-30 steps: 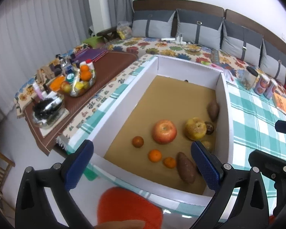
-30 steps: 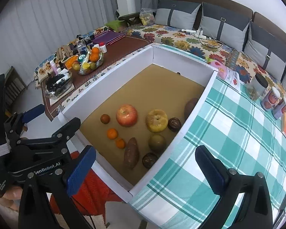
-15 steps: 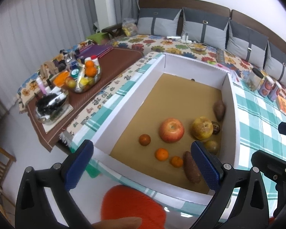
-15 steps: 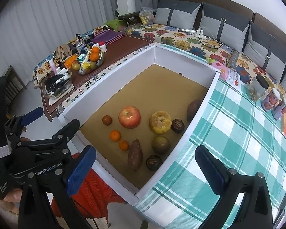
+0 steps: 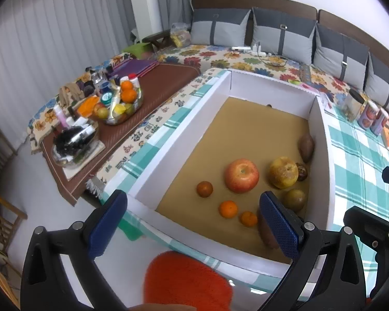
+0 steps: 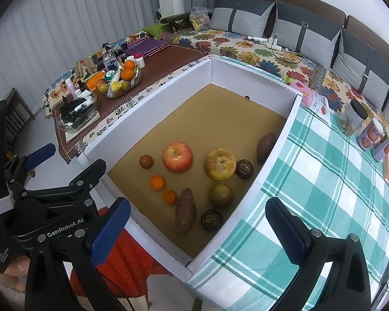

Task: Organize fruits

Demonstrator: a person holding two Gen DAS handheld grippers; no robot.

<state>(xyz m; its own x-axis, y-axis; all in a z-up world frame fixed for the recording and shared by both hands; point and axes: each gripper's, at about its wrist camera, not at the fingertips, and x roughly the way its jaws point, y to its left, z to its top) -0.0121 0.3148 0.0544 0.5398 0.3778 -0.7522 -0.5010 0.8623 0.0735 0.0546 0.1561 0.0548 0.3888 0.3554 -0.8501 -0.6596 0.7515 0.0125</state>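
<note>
Both my tools empty, jaws spread wide. Left tool (image 5: 192, 223) hovers over the near wall of the white box (image 6: 153, 114); right tool (image 6: 194, 228) over the box's near right corner, by the green checked cloth (image 6: 324, 181). Fruit all lies on the brown box floor: red apple (image 6: 177, 156) mid, yellow apple (image 6: 220, 164) just right of it, two small oranges (image 6: 157, 182) nearer me, a reddish small fruit (image 6: 145, 161) left of the apple, sweet potato (image 6: 185, 211) near front, second one (image 6: 265, 143) against the right wall, greenish round fruit (image 6: 221, 195), two dark wrinkled fruits (image 6: 212, 219). Glass fruit bowl (image 6: 122, 81) sits well apart on the brown side tabletop.
</note>
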